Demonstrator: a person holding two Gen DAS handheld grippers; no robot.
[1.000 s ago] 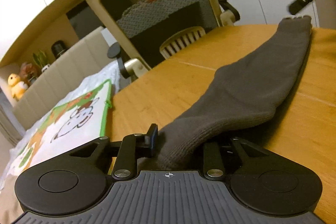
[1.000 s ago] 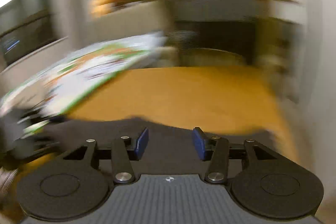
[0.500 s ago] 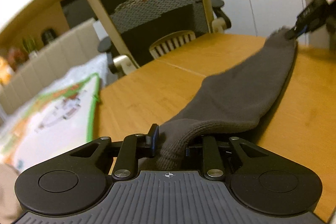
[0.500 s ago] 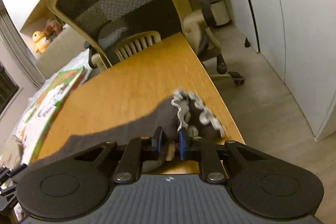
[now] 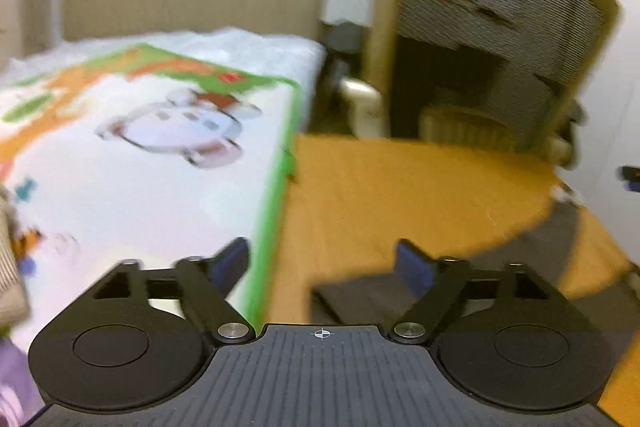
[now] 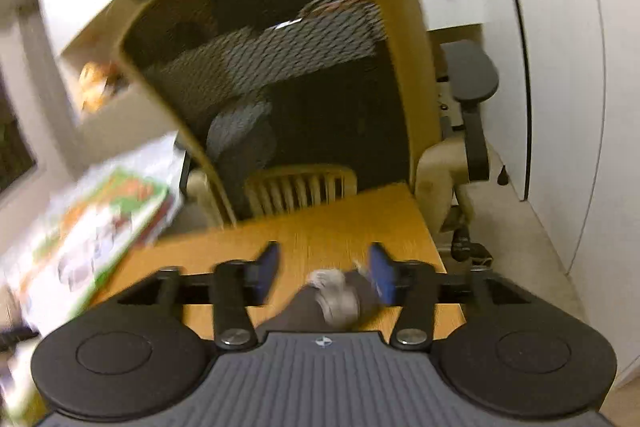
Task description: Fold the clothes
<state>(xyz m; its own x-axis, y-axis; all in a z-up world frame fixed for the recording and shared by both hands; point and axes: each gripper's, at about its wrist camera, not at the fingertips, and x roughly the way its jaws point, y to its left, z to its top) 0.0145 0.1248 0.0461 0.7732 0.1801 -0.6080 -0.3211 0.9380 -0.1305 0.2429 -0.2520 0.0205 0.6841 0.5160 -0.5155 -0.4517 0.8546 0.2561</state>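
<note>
The dark grey knit sock (image 6: 320, 303) lies on the orange wooden table (image 6: 344, 223), toe between the right gripper (image 6: 324, 271)'s opening jaws. The left gripper (image 5: 322, 261) is opening too, empty, sock at 4 o'clock. Either finger could snag and undo the fold.

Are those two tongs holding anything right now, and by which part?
Nothing is held. The left tongs are opening over the wooden table. The right tongs are opening too, and the grey sock's toe lies loose between them.
</note>
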